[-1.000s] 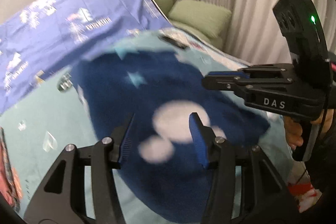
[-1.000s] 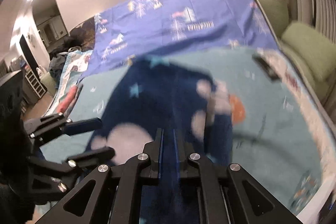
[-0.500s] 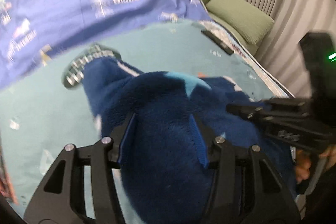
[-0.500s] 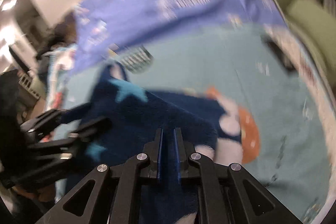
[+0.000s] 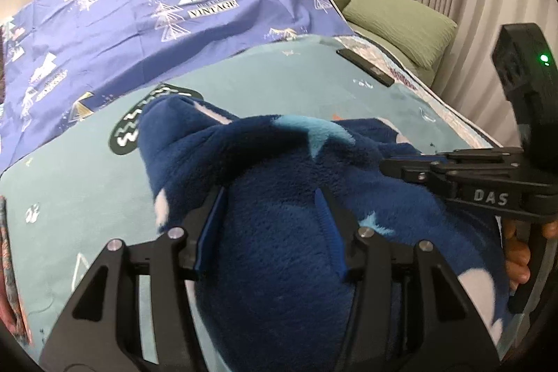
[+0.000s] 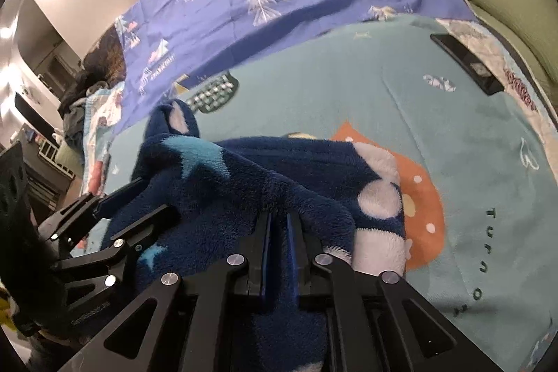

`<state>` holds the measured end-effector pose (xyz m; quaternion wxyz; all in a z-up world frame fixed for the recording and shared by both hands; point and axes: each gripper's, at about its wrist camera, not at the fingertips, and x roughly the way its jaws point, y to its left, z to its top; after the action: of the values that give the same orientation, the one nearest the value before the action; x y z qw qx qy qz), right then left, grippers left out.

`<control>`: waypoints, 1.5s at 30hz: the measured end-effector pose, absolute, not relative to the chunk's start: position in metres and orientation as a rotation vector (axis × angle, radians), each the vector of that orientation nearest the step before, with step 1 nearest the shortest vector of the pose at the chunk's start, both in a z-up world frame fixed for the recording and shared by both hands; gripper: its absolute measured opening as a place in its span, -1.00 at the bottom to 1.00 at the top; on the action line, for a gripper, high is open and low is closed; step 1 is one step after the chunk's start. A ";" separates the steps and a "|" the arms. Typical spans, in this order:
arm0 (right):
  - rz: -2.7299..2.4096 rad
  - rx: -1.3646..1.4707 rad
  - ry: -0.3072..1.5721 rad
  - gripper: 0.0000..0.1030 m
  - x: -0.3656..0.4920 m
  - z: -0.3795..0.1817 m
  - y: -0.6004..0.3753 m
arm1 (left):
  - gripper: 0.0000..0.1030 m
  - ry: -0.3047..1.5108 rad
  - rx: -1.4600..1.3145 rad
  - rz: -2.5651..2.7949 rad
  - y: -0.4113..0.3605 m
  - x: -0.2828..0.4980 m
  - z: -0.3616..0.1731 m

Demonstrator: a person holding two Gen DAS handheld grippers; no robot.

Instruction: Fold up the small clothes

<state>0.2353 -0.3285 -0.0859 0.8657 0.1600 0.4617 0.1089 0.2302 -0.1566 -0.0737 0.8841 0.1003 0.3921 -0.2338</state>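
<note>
Comparing with a second ago, the navy fleece garment (image 5: 279,232) has been carried forward and doubled over on the teal blanket (image 6: 470,128). The right gripper (image 6: 278,253) is clamped on the folded edge; the left gripper (image 5: 268,229) is spread wide around the bulk. One fold is judged nearly laid.

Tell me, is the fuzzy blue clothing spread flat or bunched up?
Bunched up. The fuzzy blue clothing humps in thick folds on the teal blanket, pinched by the right tool.

One fleece garment (image 5: 279,232); two green cushions (image 5: 401,20); one remote (image 5: 366,68).
</note>
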 end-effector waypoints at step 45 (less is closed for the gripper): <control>0.664 0.805 1.104 1.00 0.230 -0.145 -0.390 | 1.00 1.116 -0.406 -0.715 -0.081 0.257 -0.126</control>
<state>0.2298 -0.3898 -0.1453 0.7253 0.3648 0.5003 0.3010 0.2566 -0.0813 -0.1258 0.7692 -0.1870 0.5146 -0.3295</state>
